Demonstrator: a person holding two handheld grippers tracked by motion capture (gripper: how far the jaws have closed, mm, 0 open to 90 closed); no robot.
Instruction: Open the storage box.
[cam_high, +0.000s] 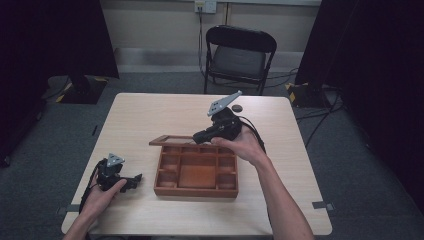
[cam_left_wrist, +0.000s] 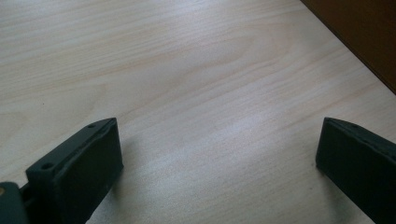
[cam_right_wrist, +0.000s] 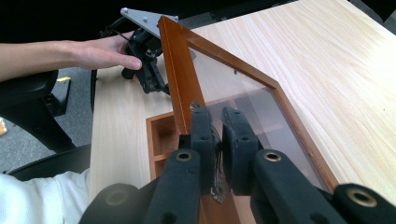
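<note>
right tongs (cam_right_wrist: 215, 135) clamp box lid (cam_right_wrist: 243, 88) | left tongs (cam_left_wrist: 215, 154) spread, on table (cam_left_wrist: 187, 70) | chair (cam_high: 240, 52) beyond

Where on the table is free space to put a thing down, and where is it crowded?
Bare table lies between the wooden box and the far-left corner, also right of the box and along the near edge. It is crowded at the raised lid, pinched by the right gripper, and around the left gripper.

Black folding chair (cam_high: 240, 56), grey carpet (cam_high: 135, 82)
</note>
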